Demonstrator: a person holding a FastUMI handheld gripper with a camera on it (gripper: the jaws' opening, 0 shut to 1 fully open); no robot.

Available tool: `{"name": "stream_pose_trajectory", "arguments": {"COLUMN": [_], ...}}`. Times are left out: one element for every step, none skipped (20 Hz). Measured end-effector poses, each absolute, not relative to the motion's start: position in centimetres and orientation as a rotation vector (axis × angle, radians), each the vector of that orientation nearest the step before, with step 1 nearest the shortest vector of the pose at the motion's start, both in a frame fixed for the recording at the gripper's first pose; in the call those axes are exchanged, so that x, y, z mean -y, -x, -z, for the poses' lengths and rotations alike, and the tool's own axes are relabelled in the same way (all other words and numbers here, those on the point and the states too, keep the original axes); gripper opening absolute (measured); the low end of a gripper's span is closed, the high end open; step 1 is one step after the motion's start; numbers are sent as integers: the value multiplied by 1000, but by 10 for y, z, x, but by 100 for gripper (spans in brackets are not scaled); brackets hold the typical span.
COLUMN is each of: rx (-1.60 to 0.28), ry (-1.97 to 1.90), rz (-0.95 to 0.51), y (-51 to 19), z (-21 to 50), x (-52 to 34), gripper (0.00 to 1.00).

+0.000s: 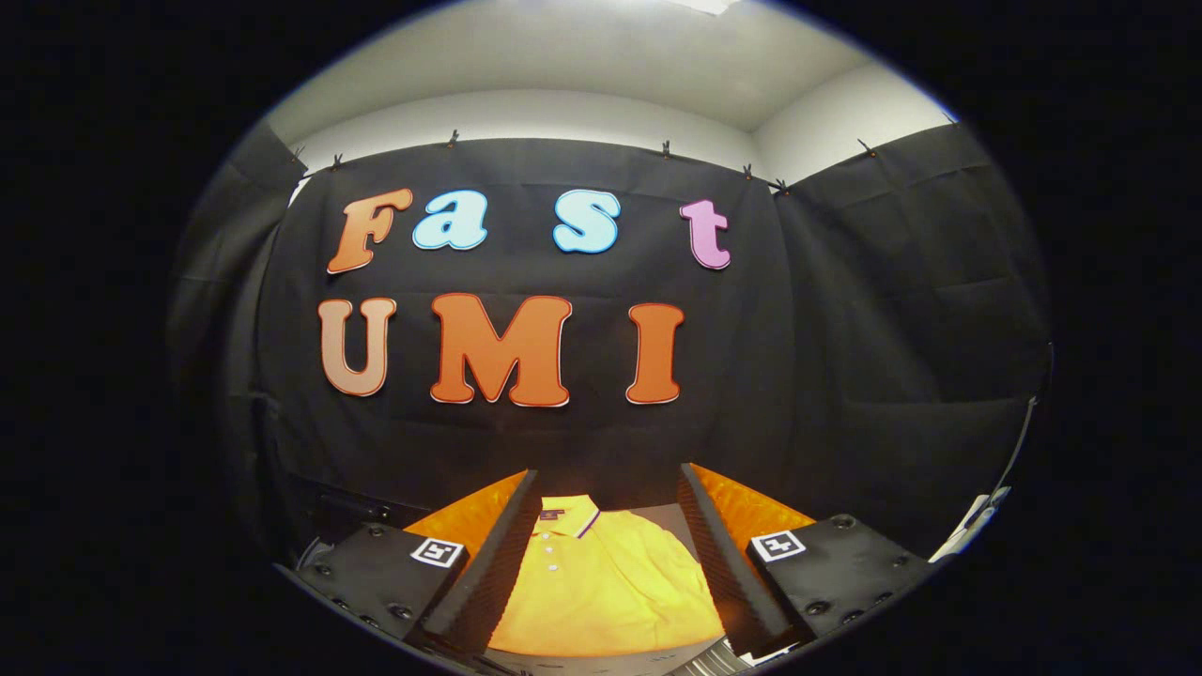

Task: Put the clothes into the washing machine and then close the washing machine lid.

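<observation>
Grey surface (pixel 657 514) bears yellow shirt (pixel 601 591) between parted gripper (pixel 606 573) fingers

Polo shirt (pixel 601 587) sleeves hidden (behind jaws).

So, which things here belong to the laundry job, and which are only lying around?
For the job:
- yellow polo shirt, lying flat between the fingers
- claw, open, not touching it

Just around:
- grey surface under the shirt
- black cloth wall behind

Soft matt cloth polo shirt (pixel 601 587) between ridged, foam-like fingers (pixel 498 573).
</observation>
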State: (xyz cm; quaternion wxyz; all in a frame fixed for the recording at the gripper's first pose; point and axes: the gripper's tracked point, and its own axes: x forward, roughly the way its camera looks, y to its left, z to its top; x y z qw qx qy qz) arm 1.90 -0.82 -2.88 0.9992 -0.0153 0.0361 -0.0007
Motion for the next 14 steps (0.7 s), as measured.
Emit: {"name": "stream_pose_trajectory", "arguments": {"rx": [-73, -77, -77, -71, -63, -58, -54, -50, -47, -46, -49, -63, -83, -106], "ry": [26, 11, -13, -38, -55, -62, -54, -41, -31, -25, -21, -13, -1, 14], "rz": [-1, -4, -1, -6, -12, -13, -15, -14, -16, -27, -46, -60, -66, -68], "y": [-22, -25, -30, -32, -35, -36, -38, -39, -42, -44, -47, -51, -58, -67], "z": [30, 33, 33, 32, 31, 30, 30, 29, 27, 27, 26, 30, 36, 41], "x": [7, 6, 5, 3, 2, 2, 0, -1, -4, -8, -15, -20, -23, -23], "gripper": [95, 95, 95, 95, 96, 96, 96, 96, 96, 97, 97, 97, 97, 96]}}
